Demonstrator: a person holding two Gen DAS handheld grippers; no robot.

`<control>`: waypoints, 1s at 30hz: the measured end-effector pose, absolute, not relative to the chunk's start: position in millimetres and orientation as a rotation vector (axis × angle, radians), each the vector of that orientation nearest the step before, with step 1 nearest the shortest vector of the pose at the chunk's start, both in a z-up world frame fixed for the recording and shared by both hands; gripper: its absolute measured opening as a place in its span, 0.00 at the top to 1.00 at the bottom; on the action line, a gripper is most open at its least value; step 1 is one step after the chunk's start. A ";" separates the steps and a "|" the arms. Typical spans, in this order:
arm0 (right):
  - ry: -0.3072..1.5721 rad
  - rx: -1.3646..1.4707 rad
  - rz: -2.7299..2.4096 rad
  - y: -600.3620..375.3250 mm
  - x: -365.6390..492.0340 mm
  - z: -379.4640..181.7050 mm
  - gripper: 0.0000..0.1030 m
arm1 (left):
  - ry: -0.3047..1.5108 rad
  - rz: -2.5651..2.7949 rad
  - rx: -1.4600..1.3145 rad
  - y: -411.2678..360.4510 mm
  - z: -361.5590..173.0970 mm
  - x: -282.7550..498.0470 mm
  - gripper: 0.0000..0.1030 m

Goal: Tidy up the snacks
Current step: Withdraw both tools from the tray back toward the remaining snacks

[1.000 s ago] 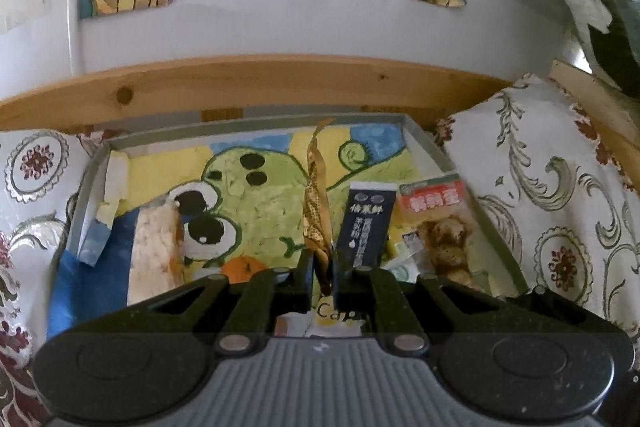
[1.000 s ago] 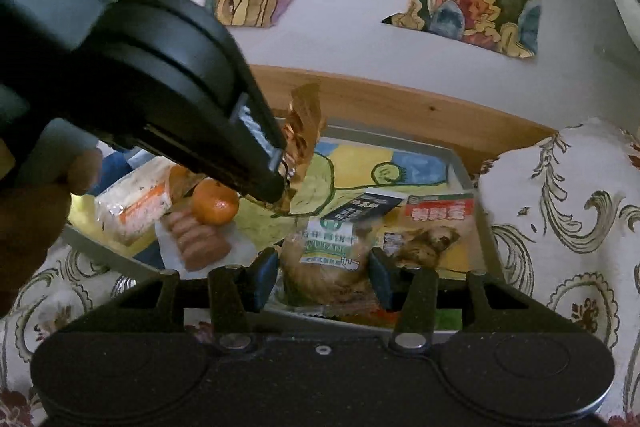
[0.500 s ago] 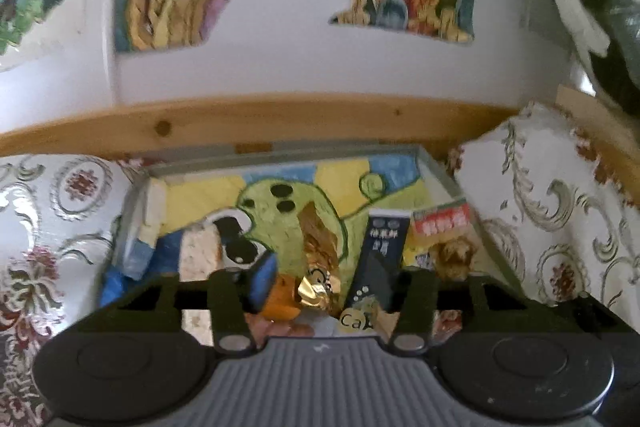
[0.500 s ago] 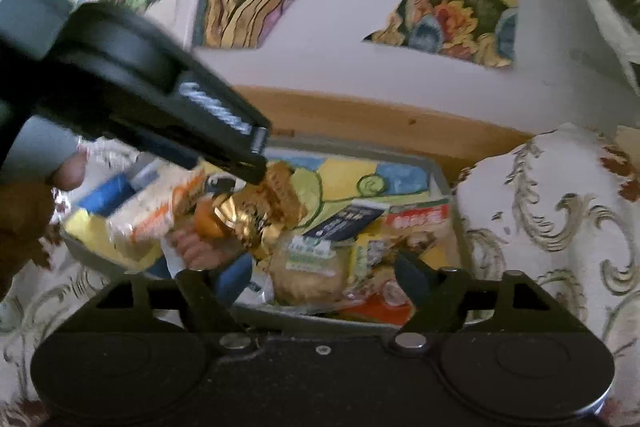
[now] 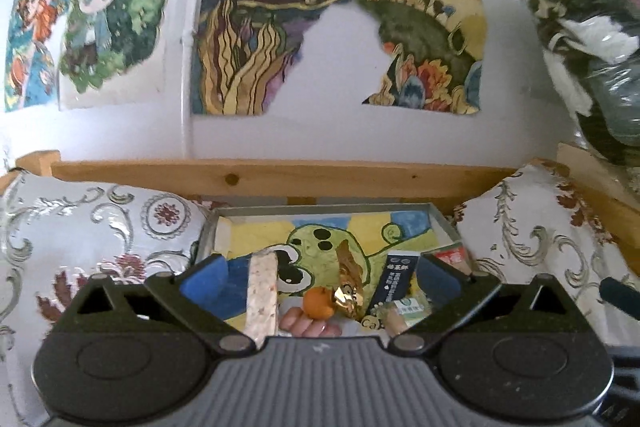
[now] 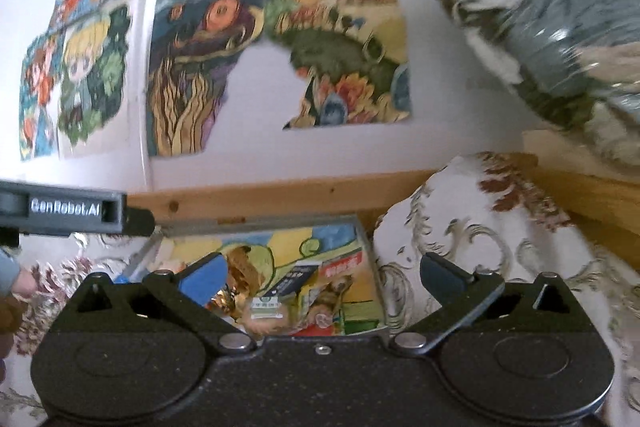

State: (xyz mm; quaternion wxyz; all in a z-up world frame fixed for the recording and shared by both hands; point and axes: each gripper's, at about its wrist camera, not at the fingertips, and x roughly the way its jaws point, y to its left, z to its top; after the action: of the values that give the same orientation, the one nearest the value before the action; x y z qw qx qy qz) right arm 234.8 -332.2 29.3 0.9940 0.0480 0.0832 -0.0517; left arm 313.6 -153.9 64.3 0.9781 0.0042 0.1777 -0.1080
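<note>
both grippers up off the tray, nothing held

left gripper (image 5: 320,277) and right gripper (image 6: 320,273) gape wide and empty; the gold-wrapped snack (image 5: 347,293) lies in the tray (image 5: 328,209) beside the orange (image 5: 318,303); next, i'd guess, choose another snack.

Soft daylight; fisheye warp; motion blur

At six o'clock we see our right gripper (image 6: 320,273), its blue-tipped fingers (image 6: 202,275) spread wide with nothing between them. Beyond them lies a shallow grey tray lined with a frog drawing (image 6: 366,251), holding a crinkled gold foil snack packet (image 6: 236,277), a dark blue sachet (image 6: 296,277) and a red-labelled clear packet (image 6: 340,275). At nine o'clock the dark grey left gripper (image 6: 72,213) juts in. A floral cushion (image 6: 480,227) sits at three o'clock.
</note>
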 end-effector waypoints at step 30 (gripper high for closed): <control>0.259 0.100 -0.016 -282.0 76.5 30.0 0.01 | 0.379 -0.157 -0.007 -70.7 42.2 152.7 0.00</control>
State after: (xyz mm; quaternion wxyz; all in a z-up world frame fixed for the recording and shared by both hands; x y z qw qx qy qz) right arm 76.5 -282.0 30.0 0.9904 0.0498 0.1291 -0.0081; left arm 152.7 -70.7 42.2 0.9791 -0.0036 0.1880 -0.0779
